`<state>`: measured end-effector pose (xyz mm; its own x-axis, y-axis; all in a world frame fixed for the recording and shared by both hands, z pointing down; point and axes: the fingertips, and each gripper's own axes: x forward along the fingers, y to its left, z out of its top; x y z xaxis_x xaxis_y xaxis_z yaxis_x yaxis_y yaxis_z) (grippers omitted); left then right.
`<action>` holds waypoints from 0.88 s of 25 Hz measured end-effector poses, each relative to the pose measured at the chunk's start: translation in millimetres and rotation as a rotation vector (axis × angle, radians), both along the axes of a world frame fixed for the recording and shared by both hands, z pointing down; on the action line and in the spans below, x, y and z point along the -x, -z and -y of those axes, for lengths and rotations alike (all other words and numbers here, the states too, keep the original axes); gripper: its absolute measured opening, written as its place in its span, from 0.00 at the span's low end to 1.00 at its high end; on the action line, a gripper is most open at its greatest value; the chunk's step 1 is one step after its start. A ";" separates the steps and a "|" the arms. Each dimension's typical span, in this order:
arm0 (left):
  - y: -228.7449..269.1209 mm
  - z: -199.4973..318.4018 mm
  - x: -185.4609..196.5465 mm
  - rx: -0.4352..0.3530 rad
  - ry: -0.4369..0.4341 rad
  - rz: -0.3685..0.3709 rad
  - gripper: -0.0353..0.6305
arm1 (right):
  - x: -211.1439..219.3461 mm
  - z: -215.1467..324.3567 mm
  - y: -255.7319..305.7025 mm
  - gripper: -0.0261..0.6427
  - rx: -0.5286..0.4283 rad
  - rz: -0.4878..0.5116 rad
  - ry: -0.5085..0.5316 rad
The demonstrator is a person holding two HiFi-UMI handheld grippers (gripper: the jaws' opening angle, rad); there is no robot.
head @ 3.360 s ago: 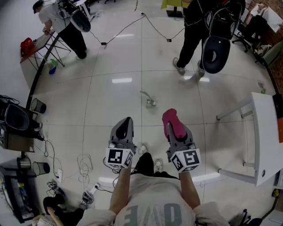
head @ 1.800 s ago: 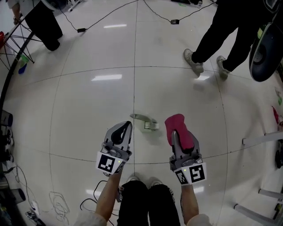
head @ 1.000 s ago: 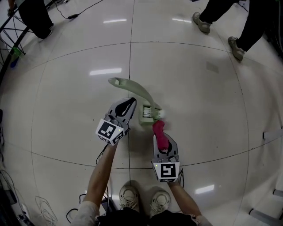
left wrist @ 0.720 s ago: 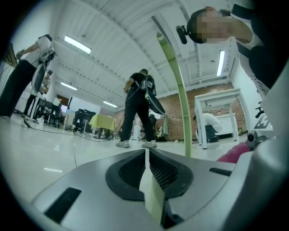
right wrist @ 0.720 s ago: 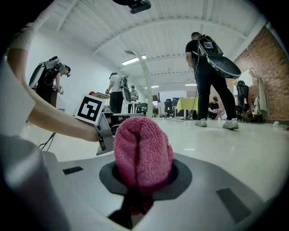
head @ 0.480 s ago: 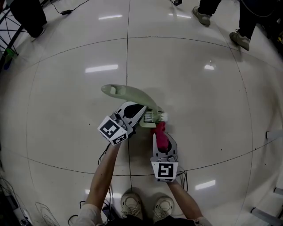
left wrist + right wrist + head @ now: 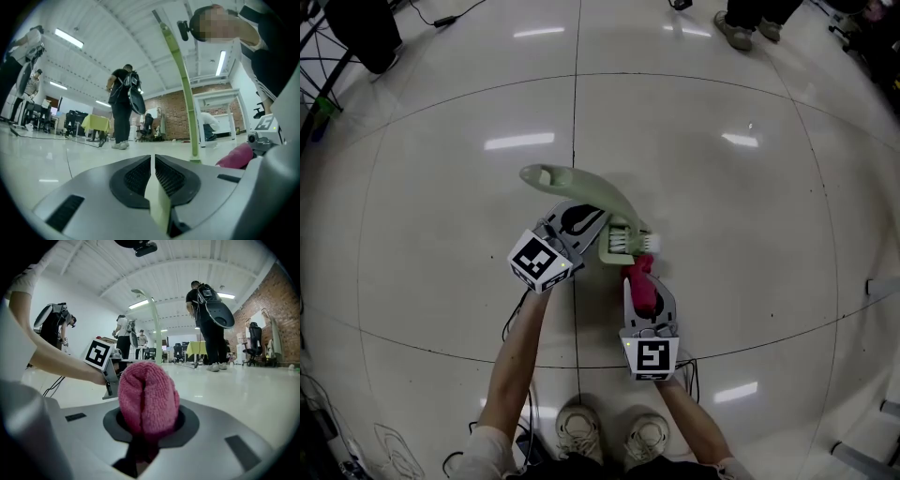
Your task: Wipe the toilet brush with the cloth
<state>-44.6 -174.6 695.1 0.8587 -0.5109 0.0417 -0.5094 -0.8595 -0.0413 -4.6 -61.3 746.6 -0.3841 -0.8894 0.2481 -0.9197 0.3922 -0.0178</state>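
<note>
Head view: the pale green toilet brush (image 7: 579, 187) sits on the white floor tiles (image 7: 722, 216), bristle head at the centre and handle reaching toward 10 o'clock. The left gripper (image 7: 596, 215) comes in from 7 o'clock with its jaws closed on the handle; a second ago it lay beside the handle without holding it. The pink cloth (image 7: 638, 277) is clamped in the right gripper (image 7: 643, 292) and touches the bristle head from 6 o'clock, where earlier it was just short of it. Two people's shoes (image 7: 741, 26) show at 1 o'clock.
</note>
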 end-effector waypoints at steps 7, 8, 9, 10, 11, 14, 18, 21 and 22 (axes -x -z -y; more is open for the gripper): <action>-2.1 -23.1 -0.9 0.035 -0.125 0.003 0.24 | -6.4 -1.8 0.2 0.14 -0.003 0.000 0.011; -2.9 -27.0 1.3 0.040 -0.144 0.012 0.24 | -5.9 -1.8 -0.1 0.14 -0.002 0.000 0.013; -3.4 -32.4 4.0 0.046 -0.167 0.025 0.25 | -5.1 -2.2 -0.4 0.14 0.000 0.001 0.016; -3.9 -38.6 6.8 0.054 -0.193 0.039 0.32 | -4.3 -2.9 -0.6 0.14 0.001 0.002 0.019; -4.3 -44.3 9.0 0.063 -0.217 0.050 0.36 | -4.1 -3.4 -0.7 0.14 0.001 0.002 0.023; -5.9 -51.2 8.7 0.079 -0.271 0.085 0.51 | -6.2 -3.1 -1.9 0.14 0.000 -0.002 0.032; -8.1 -57.7 5.1 0.078 -0.349 0.157 0.55 | -6.1 -3.5 -4.7 0.14 0.008 0.001 0.041; -14.2 -66.0 3.6 0.095 -0.415 0.199 0.55 | -6.1 -3.4 -6.4 0.14 0.012 -0.003 0.043; -16.1 -67.4 3.2 0.096 -0.427 0.209 0.58 | -5.8 -3.1 -7.6 0.14 0.014 -0.007 0.043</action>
